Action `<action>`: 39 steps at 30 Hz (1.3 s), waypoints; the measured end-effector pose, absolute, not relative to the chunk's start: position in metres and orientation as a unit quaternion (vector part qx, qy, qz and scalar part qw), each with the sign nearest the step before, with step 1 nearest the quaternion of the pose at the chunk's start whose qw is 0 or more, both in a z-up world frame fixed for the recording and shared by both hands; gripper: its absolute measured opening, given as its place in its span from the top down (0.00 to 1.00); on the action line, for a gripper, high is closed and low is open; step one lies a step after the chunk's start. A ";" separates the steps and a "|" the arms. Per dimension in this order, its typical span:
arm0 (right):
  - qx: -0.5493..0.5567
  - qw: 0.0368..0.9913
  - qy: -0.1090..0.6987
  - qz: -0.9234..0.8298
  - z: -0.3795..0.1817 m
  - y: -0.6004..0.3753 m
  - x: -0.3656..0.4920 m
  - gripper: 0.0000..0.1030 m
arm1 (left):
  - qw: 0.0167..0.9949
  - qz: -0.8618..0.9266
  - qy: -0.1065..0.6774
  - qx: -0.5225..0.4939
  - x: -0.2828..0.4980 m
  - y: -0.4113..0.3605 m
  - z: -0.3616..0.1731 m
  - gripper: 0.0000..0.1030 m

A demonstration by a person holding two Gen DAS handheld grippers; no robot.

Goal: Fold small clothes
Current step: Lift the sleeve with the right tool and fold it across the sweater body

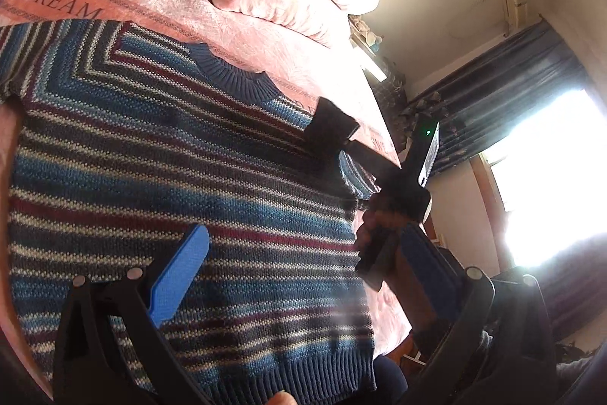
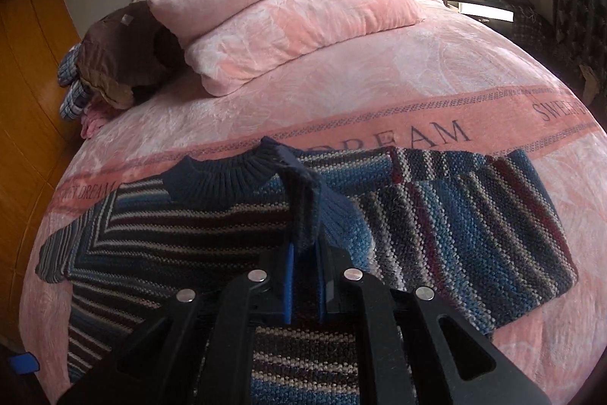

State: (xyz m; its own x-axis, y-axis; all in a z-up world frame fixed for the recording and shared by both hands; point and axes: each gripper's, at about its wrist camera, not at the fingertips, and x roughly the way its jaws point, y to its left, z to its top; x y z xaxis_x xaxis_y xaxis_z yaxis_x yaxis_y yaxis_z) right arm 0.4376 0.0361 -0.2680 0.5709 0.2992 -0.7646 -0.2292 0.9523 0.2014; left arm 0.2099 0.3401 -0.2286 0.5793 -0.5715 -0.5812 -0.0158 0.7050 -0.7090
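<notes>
A striped knitted sweater [image 2: 189, 234] lies spread front-up on the pink bed [image 2: 341, 93], filling the lower half of the right wrist view, its navy collar [image 2: 227, 177] toward the folded pink quilts [image 2: 273, 6] at the top of the frame. The right gripper [image 2: 305, 249] is clamped on the cuff of a sleeve [image 2: 474, 215] that stretches across the lower right of the frame, lifted over the chest. The left gripper [image 1: 296, 272] hovers over the sweater's body at the bottom of its own view, its jaws wide apart and holding nothing. The step in hand looks like the sleeve fold: next, the cuff needs carrying across and laying flat on the chest before release, while the left gripper takes the other sleeve at the upper left of its view
</notes>
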 end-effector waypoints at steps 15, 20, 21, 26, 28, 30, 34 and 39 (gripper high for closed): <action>0.150 0.863 0.464 0.131 -0.291 -0.005 0.362 0.46 | 0.672 -0.220 0.521 -0.479 0.378 0.283 -0.351 0.02; 0.226 0.863 0.432 0.132 -0.307 -0.021 0.340 0.46 | 0.661 -0.196 0.544 -0.478 0.404 0.258 -0.371 0.03; 0.223 0.863 0.431 0.142 -0.311 -0.017 0.339 0.46 | 0.659 -0.193 0.543 -0.484 0.407 0.255 -0.372 0.03; 0.203 0.867 0.417 0.181 -0.313 0.008 0.337 0.54 | 0.660 -0.160 0.560 -0.474 0.421 0.251 -0.374 0.29; 0.199 0.868 0.414 0.186 -0.312 0.014 0.340 0.56 | 0.655 -0.155 0.579 -0.461 0.428 0.245 -0.376 0.55; 0.202 0.871 0.408 0.186 -0.309 0.012 0.343 0.56 | 0.658 -0.141 0.593 -0.442 0.434 0.245 -0.375 0.77; 0.205 0.876 0.398 0.179 -0.306 0.005 0.341 0.56 | 0.667 -0.145 0.603 -0.412 0.453 0.243 -0.365 0.93; 0.207 0.870 0.408 0.181 -0.313 0.010 0.339 0.56 | 0.701 -0.171 0.590 -0.362 0.470 0.231 -0.318 0.94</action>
